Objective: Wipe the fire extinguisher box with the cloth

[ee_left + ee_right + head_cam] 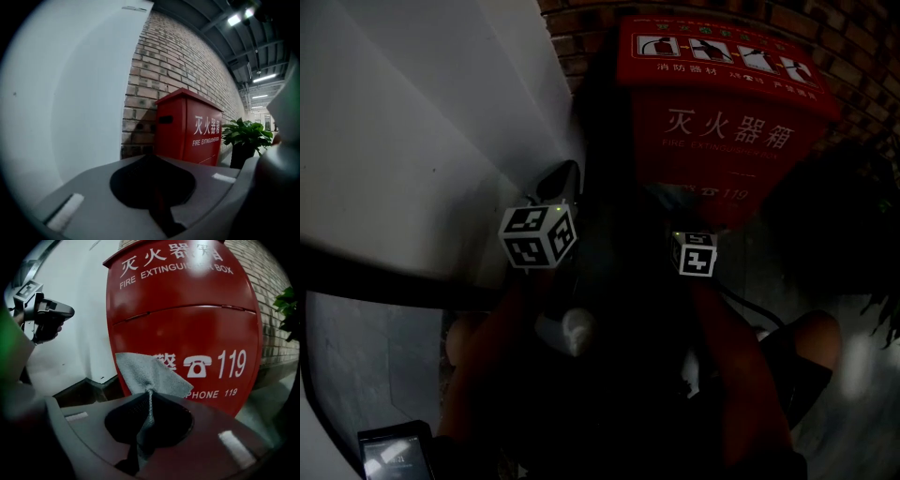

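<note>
While the person stands facing the red fire extinguisher box (727, 103), which sits against the brick wall (183, 61) at about one o'clock in the head view, both tools are held up in front of it. The right gripper (149, 401) is clenched on a grey cloth (145, 373). The fabric is pinched into a thin fold between the two jaws and fans out past their tips at twelve o'clock. Its free part lies over the lower front panel of the box, covering the white characters to the left of the telephone sign and the 119. Whether the fabric actually presses on the metal I cannot tell. The left gripper (157, 197) has its jaws drawn together with nothing between them, and it points toward the side of the box, which stands at one o'clock in its own view. From the right gripper view, that left tool shows at ten o'clock, well apart from the box and in front of the white wall (70, 348). A potted plant (246, 136) stands on the floor just beside the box, at three o'clock from it in the left gripper view. The head view is very dark, and only the two marker cubes stand out clearly.
</note>
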The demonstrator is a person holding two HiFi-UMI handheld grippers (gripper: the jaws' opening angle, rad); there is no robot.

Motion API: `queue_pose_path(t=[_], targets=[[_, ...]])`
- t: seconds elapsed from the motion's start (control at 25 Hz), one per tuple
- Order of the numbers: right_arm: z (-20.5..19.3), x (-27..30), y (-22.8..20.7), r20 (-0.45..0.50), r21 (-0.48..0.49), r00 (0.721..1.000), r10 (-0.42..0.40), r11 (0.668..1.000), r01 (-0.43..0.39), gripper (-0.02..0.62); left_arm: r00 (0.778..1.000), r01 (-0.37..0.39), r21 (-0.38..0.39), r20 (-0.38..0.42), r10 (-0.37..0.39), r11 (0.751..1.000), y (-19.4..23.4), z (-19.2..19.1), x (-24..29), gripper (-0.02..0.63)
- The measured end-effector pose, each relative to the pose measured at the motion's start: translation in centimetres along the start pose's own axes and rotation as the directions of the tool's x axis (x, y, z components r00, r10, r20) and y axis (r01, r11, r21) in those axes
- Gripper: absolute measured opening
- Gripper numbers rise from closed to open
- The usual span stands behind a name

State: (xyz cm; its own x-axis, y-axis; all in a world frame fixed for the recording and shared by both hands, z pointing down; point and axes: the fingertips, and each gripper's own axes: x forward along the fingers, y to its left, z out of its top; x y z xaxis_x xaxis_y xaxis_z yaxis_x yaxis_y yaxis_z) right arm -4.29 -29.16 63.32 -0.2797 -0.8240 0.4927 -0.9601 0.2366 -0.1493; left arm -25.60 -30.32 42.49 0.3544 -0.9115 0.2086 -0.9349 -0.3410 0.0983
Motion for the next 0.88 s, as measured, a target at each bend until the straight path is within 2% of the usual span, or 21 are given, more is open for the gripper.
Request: queue_pose_path(t=[0.16, 0.36, 0.56, 0.88], targets=[[-1.9, 1.6, 2.9, -0.042, -0.014, 0.998, 0.036, 0.999, -0.037, 0.032, 1.000, -0.020, -0.030, 0.009, 0.020, 0.999, 2.2, 0.1, -0.8, -0.002], [-2.3, 2.3, 4.8, -0.061, -0.008, 0.996, 0.061, 0.998, -0.061, 0.033, 0.999, -0.048, -0.055, 0.013, 0.049, 0.997, 4.1, 0.4, -1.3, -0.002], [-3.0, 2.1, 1.3, -0.081, 0.040, 0.997, -0.002, 0.999, 0.005, 0.032, 0.998, -0.062, -0.059, 0.009, 0.063, 0.996, 4.2, 0.2, -0.8, -0.002], [-4.0, -0.4, -6.0, -0.099, 0.059, 0.989, -0.109, 0.992, 0.115, 0.032, 0.999, -0.034, -0.043, -0.001, 0.034, 0.999, 0.8, 0.5, 1.4, -0.002]])
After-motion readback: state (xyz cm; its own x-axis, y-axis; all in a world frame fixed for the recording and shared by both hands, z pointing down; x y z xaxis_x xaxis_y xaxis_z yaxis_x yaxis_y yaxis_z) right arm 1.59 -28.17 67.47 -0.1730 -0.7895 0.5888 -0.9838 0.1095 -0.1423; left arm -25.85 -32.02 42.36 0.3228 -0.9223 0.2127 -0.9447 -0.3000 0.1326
